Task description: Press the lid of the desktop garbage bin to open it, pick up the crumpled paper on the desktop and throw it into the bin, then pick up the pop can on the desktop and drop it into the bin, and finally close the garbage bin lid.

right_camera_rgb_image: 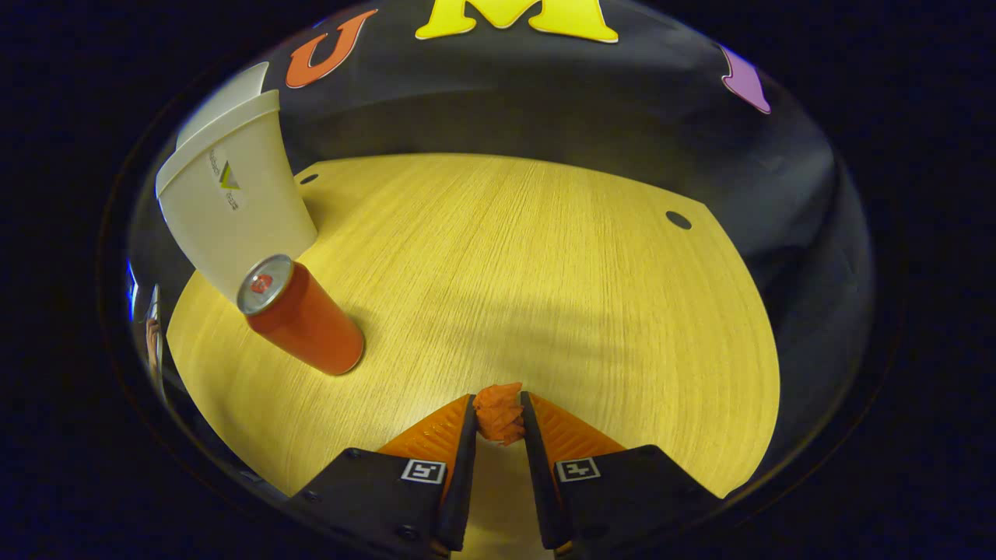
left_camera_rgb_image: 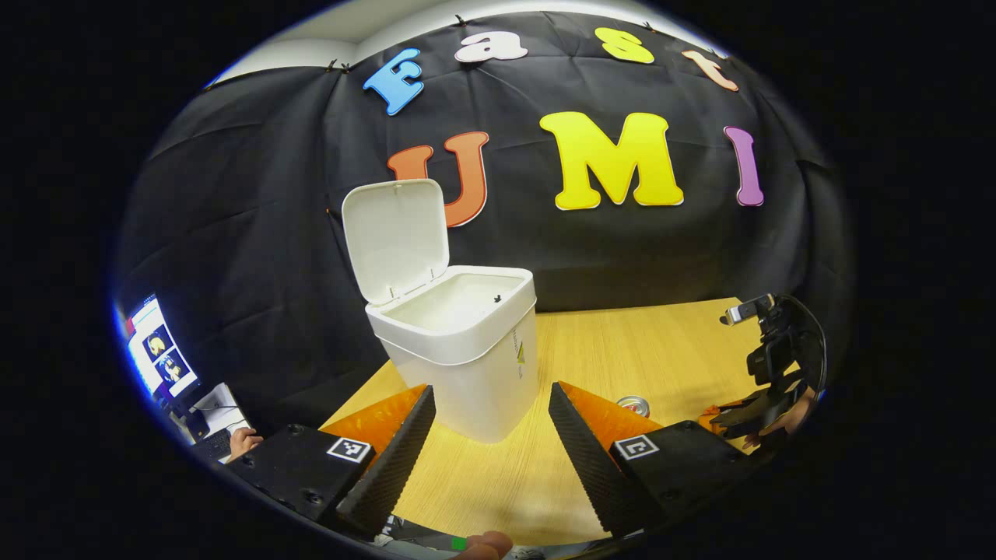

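1. Garbage bin (left_camera_rgb_image: 467, 350) stands on the desk (left_camera_rgb_image: 646, 350), lid (left_camera_rgb_image: 395, 237) flipped up, inside looks bare.
2. Left tool (left_camera_rgb_image: 490, 435) hangs in front of the bin, fingers spread wide, nothing between them.
3. Right tool (right_camera_rgb_image: 498, 424) is clamped on the crumpled paper (right_camera_rgb_image: 499, 412), both fingers pressing it, low over the desk.
4. Pop can (right_camera_rgb_image: 303, 317) stands upright on the desk just beside the bin's wall.

The white bin (left_camera_rgb_image: 467, 350) stands on the wooden table (left_camera_rgb_image: 622, 342) with its lid (left_camera_rgb_image: 395, 239) raised. The left gripper (left_camera_rgb_image: 490, 435) is spread wide in front of it. A can top (left_camera_rgb_image: 633, 405) shows right of the bin, and the right gripper (left_camera_rgb_image: 751, 420) is at the far right.
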{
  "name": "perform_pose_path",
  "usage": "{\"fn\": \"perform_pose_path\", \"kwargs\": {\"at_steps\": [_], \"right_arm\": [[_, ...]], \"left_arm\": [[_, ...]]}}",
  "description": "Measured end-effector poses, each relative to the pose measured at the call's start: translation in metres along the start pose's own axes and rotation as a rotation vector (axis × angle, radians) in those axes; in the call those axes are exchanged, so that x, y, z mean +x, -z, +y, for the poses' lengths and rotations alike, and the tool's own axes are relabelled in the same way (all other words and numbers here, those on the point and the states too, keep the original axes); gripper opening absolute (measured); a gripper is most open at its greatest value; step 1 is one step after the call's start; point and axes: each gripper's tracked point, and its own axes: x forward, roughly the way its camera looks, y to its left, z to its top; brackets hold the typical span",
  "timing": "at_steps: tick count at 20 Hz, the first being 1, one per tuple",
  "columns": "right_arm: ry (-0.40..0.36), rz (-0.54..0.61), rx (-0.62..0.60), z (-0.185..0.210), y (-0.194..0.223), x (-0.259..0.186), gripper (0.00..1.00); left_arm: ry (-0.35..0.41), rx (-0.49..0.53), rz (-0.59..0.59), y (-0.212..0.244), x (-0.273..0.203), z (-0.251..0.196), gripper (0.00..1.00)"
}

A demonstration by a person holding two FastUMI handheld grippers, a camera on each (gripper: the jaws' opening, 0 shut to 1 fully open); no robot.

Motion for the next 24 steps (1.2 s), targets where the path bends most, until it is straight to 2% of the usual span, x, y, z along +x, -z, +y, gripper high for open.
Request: {"fn": "perform_pose_path", "kwargs": {"at_steps": [4,7,11,15,16,19,23,24], "right_arm": [[-0.004,-0.102,0.018,-0.003,-0.063,-0.050,0.37],[-0.036,-0.178,0.035,0.010,-0.116,-0.087,0.36],[-0.076,-0.287,-0.015,0.046,-0.185,-0.126,0.35],[-0.145,-0.372,-0.076,0.109,-0.242,-0.150,0.34],[-0.168,-0.389,-0.091,0.130,-0.254,-0.152,0.36],[-0.252,-0.426,-0.139,0.196,-0.287,-0.150,0.34],[-0.356,-0.409,-0.205,0.292,-0.299,-0.131,0.36],[-0.371,-0.402,-0.226,0.314,-0.294,-0.124,0.34]], "left_arm": [[0.075,-0.019,-0.030,-0.006,0.004,-0.014,0.97],[0.121,-0.019,-0.049,-0.008,0.005,-0.022,0.97],[0.173,-0.006,-0.069,-0.006,0.003,-0.021,0.97],[0.171,-0.012,-0.076,-0.006,0.005,0.002,0.97],[0.163,-0.017,-0.078,-0.006,0.006,0.010,0.97],[0.133,-0.035,-0.072,-0.006,0.009,0.036,0.98],[0.062,-0.040,-0.074,-0.004,0.006,0.079,0.98],[0.043,-0.039,-0.073,-0.003,0.006,0.088,0.98]]}}
